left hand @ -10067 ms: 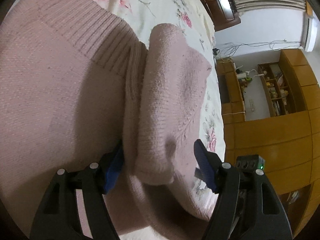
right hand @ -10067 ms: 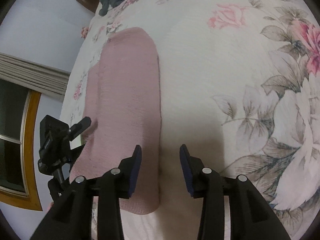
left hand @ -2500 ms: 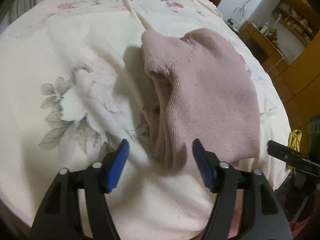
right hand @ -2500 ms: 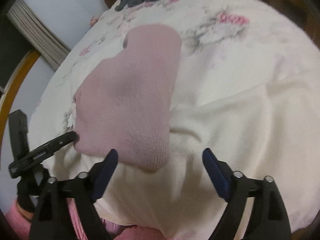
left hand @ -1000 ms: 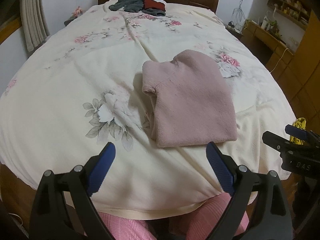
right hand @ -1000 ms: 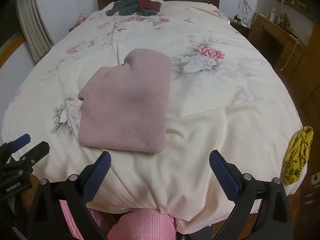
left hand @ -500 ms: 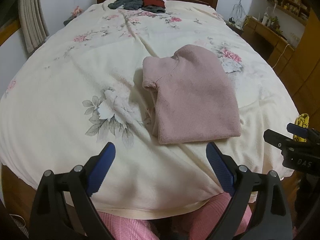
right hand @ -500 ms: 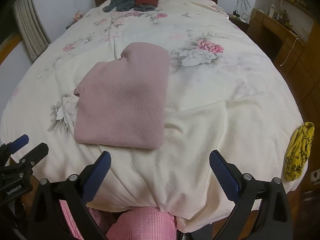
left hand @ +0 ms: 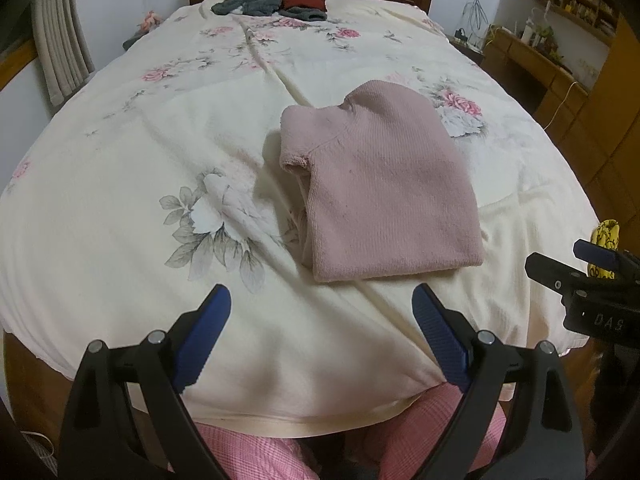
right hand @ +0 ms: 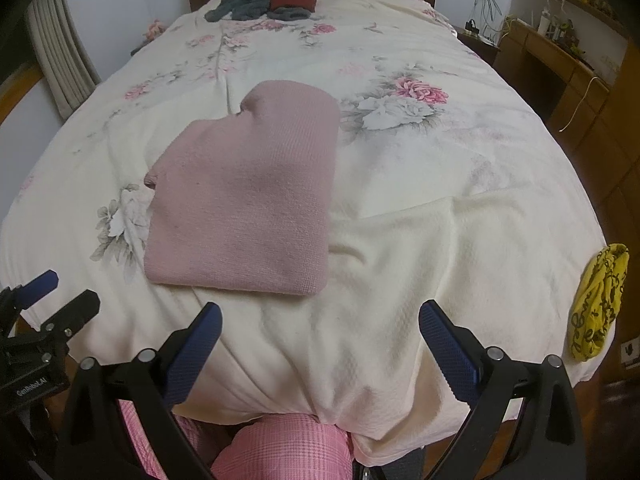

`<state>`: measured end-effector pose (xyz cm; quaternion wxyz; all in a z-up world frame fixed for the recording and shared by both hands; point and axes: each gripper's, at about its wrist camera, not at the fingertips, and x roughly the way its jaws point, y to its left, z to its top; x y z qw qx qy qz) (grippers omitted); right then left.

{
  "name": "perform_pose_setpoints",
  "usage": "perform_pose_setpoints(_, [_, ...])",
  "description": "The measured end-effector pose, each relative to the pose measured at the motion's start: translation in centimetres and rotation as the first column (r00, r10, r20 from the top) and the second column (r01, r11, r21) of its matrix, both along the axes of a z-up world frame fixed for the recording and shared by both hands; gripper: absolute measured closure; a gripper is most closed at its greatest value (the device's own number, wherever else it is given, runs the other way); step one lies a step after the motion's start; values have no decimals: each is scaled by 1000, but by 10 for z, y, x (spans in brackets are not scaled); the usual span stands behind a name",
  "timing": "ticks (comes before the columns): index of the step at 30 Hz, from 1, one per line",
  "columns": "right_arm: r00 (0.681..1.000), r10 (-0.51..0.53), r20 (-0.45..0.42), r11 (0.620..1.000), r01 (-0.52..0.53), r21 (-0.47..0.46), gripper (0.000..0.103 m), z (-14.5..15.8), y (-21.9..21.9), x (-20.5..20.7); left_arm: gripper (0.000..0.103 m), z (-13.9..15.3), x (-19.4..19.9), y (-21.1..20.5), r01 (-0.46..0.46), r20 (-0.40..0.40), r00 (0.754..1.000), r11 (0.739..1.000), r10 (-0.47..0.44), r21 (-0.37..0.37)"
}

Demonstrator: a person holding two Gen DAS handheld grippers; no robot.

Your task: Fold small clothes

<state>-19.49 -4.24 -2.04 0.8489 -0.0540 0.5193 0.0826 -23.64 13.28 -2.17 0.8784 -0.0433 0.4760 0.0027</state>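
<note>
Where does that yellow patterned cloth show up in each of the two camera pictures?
Left wrist view: yellow cloth at the far right edge, partly hidden behind the right gripper.
Right wrist view: lower right, hanging off the bed's corner.
Shared landmark: folded pink sweater.

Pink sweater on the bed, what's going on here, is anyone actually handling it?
Not at this moment. The pink sweater lies folded into a compact rectangle on the floral bedspread. A person holds the left gripper and right gripper above the bed's near edge, jaws wide open, touching nothing. A pile of grey and red clothes sits by the headboard.
</note>
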Motion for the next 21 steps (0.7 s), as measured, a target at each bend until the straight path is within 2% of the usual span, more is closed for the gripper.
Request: perform_pose_setpoints(21, [999, -40, -29, 999, 40, 16, 4, -8, -9, 5, 12, 0, -3, -3, 2, 10, 1000, 1000, -2, -12])
